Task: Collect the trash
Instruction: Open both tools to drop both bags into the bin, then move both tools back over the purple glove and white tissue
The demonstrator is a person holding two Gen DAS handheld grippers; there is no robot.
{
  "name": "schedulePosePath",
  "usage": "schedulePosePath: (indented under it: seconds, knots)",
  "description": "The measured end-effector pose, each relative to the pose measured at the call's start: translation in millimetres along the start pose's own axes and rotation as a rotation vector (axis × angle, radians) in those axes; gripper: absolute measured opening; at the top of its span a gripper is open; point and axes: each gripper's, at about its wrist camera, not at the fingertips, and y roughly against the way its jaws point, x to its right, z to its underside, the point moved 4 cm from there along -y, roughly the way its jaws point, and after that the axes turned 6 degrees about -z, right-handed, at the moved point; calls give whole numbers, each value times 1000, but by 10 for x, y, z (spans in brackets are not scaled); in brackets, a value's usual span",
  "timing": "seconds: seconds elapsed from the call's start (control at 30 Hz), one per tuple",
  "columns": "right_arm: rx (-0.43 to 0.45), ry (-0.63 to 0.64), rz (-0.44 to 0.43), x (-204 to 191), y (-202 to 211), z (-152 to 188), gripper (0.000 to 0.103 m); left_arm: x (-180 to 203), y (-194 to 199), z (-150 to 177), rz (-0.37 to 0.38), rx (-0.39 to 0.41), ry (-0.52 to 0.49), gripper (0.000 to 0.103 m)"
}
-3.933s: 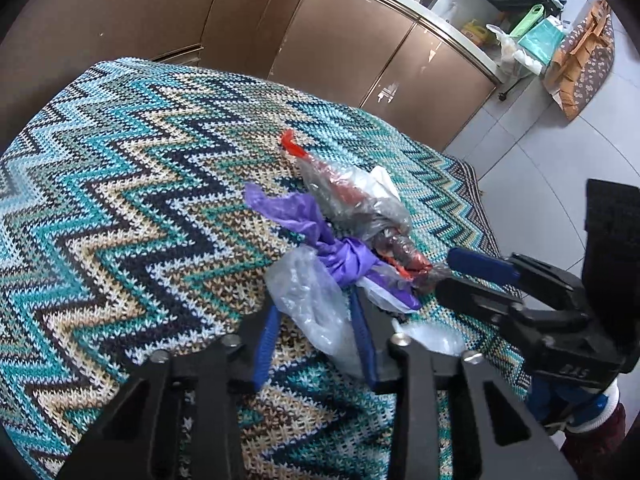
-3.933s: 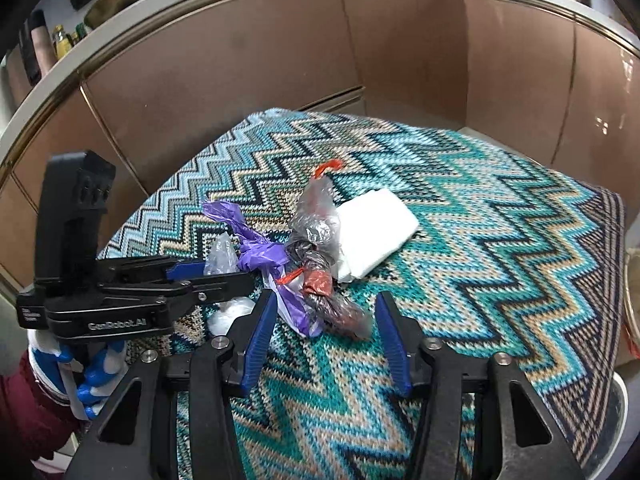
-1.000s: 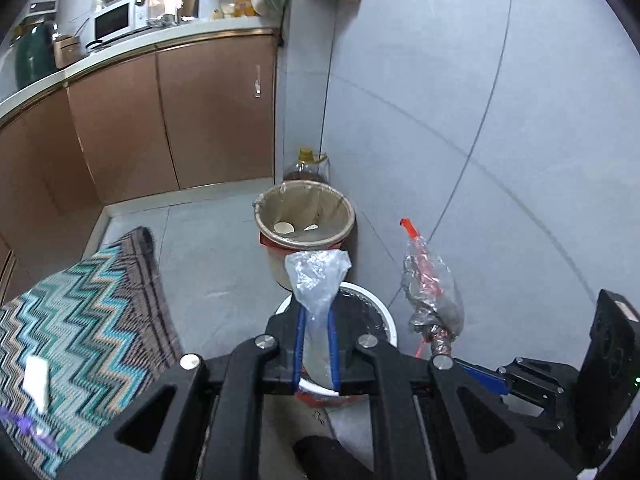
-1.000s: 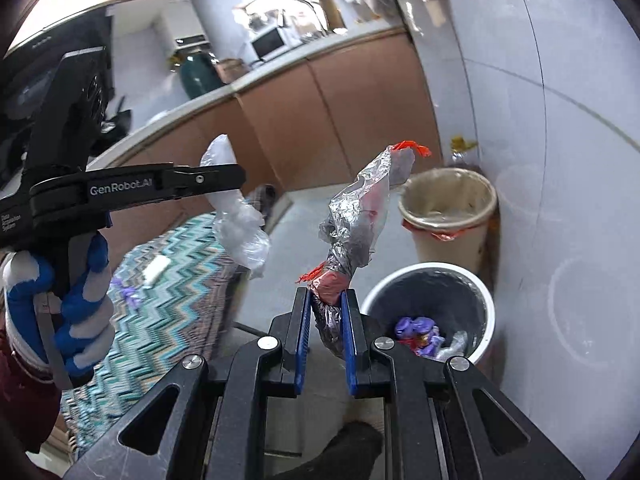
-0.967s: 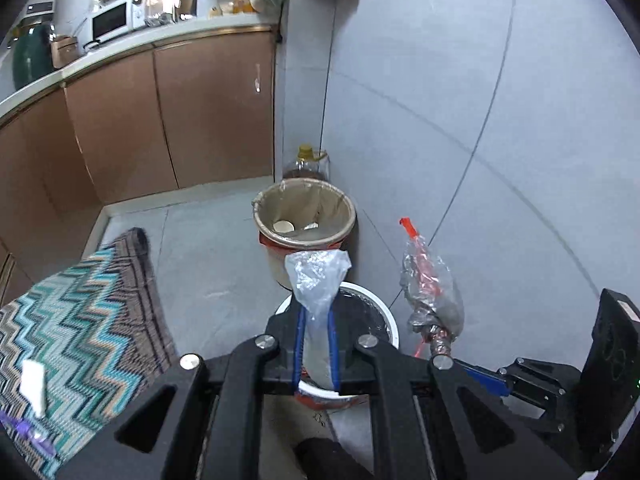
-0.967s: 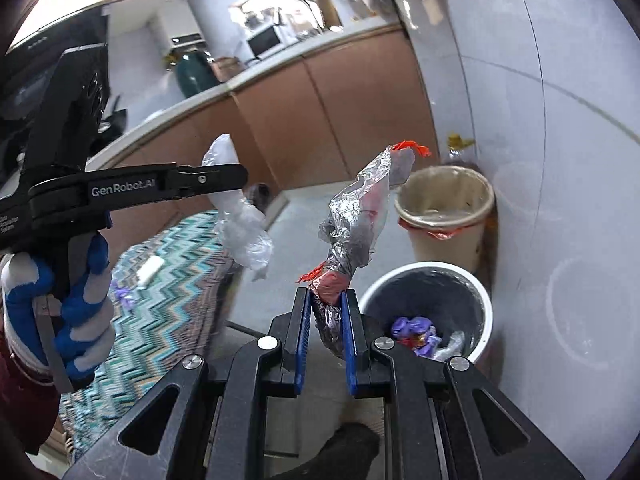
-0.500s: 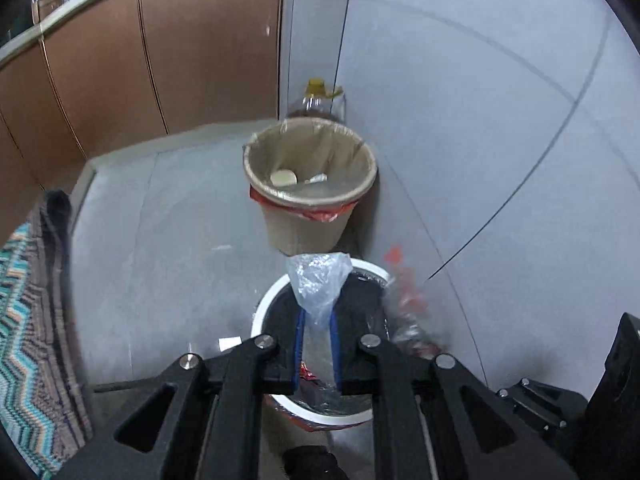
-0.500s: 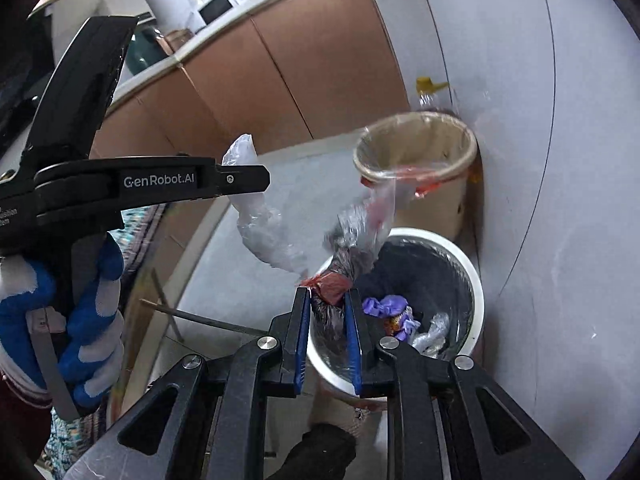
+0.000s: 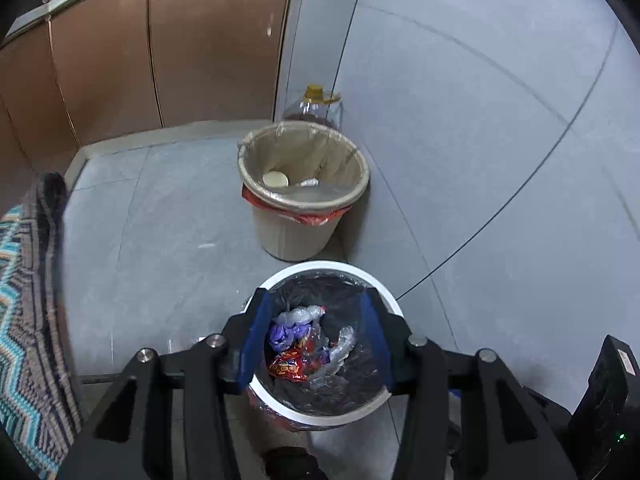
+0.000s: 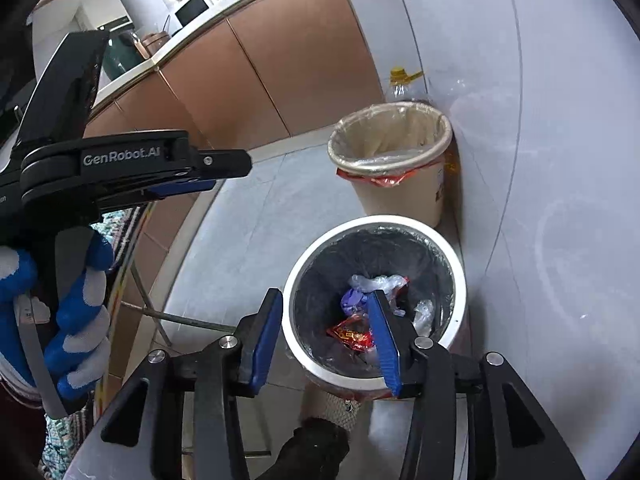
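Observation:
A white-rimmed bin (image 9: pixel 332 266) with a black liner stands on the grey floor right below me. Inside it lie a clear plastic bag (image 9: pixel 298 314), a purple scrap (image 9: pixel 282 332) and a red wrapper (image 9: pixel 288 368). My left gripper (image 9: pixel 316 338) hangs over the bin, its jaws opening with nothing between them. In the right wrist view the same bin (image 10: pixel 452 256) holds the red wrapper (image 10: pixel 352 334) and clear plastic (image 10: pixel 378 282). My right gripper (image 10: pixel 326 340) hovers at the bin's near rim, jaws opening and empty. The left gripper (image 10: pixel 224 170) appears at the left, held by a gloved hand (image 10: pixel 76 312).
A beige bin (image 9: pixel 302 196) with a clear liner stands just behind, against the grey tiled wall. A bottle with a yellow cap (image 9: pixel 316 100) is behind it. Brown cabinets (image 9: pixel 160 52) run along the back. A zigzag cloth (image 9: pixel 24 300) covers the table at the left.
Both grippers sank over the white-rimmed bin and opened. The clear bag left the left jaws and the red-and-clear wrapper left the right jaws; both now lie in the bin.

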Motion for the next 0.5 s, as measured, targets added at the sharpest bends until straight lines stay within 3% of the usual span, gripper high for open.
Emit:
schedulePosePath:
  seconds: [0.17,0.3,0.5]
  knots:
    - [73,34,31,-271,378,-39,49,-100,515,37,-34,95,10,45]
    - [136,66,42,-556,700,-58,52,-204,972,93,-89,187,14,54]
    - [242,109,44,-1049,1226,-36,67,-344,1725,371,-154,329,7,61]
